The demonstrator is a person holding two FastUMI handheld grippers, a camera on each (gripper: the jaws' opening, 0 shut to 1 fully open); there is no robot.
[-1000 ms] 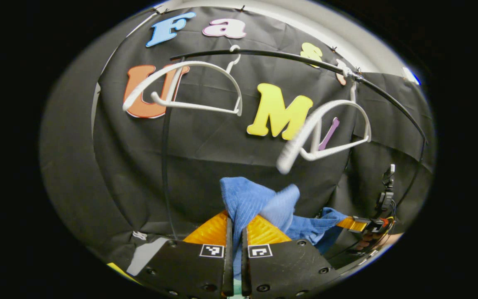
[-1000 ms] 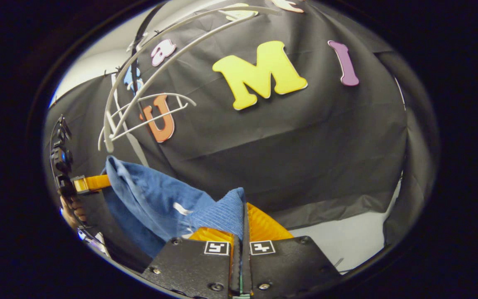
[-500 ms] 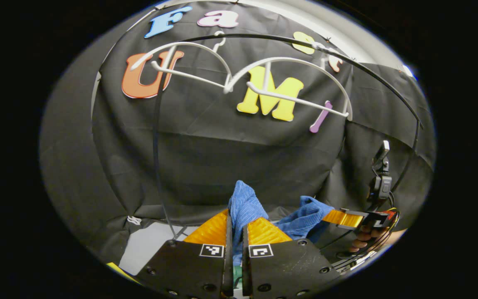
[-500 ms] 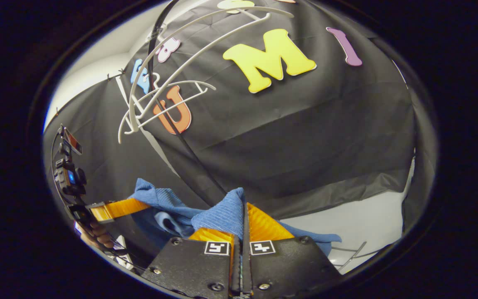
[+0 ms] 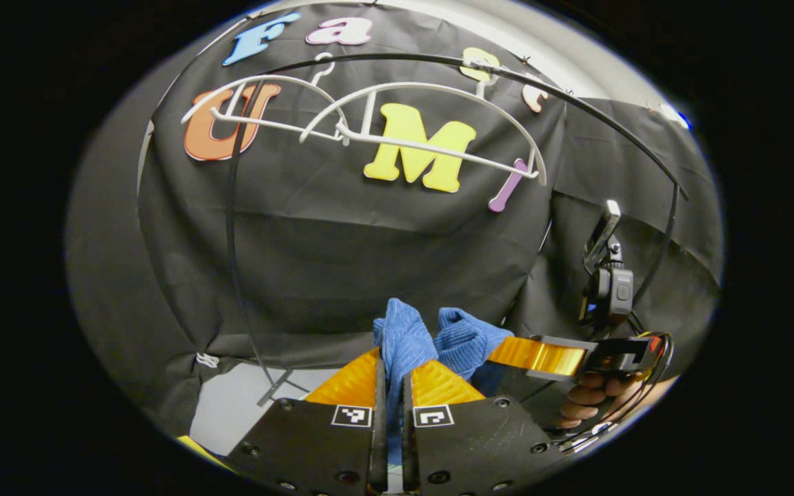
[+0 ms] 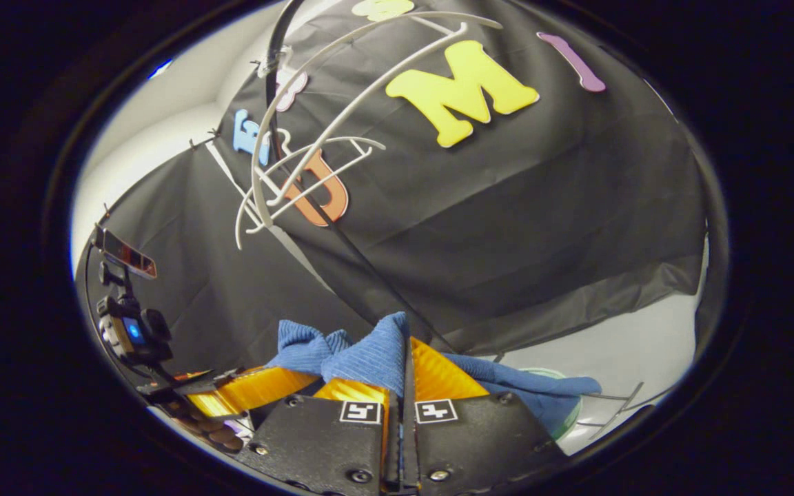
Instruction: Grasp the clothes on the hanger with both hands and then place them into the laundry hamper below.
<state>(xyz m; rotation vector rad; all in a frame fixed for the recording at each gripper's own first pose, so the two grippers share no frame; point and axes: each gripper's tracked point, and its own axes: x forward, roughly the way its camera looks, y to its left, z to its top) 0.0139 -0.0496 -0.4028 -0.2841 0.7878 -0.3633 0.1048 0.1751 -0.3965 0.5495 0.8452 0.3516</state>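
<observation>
Below the two bare hangers [image 5: 369,124], both grippers sit close together. The left gripper [image 5: 391,368] and right gripper [image 6: 404,365] each pinch the blue garment [image 5: 411,337] between pressed fingers.

1. This is a staged recording booth, not a lived-in home: black cloth [image 5: 342,234] hangs as the back wall, creased and pinned at its top edge, with a plain white wall [image 6: 163,131] showing above and beside it.
2. A thin black garment rail [image 5: 576,110] arches across the cloth on slim black uprights, carrying two bare white plastic hangers [image 5: 438,117], a laundry prop in a set.
3. The floor [image 5: 231,406] at the foot of the cloth is pale and plain.
4. A small action camera [image 5: 607,289] rides on a hand-held gripper, marking this as a data-collection setup.
</observation>
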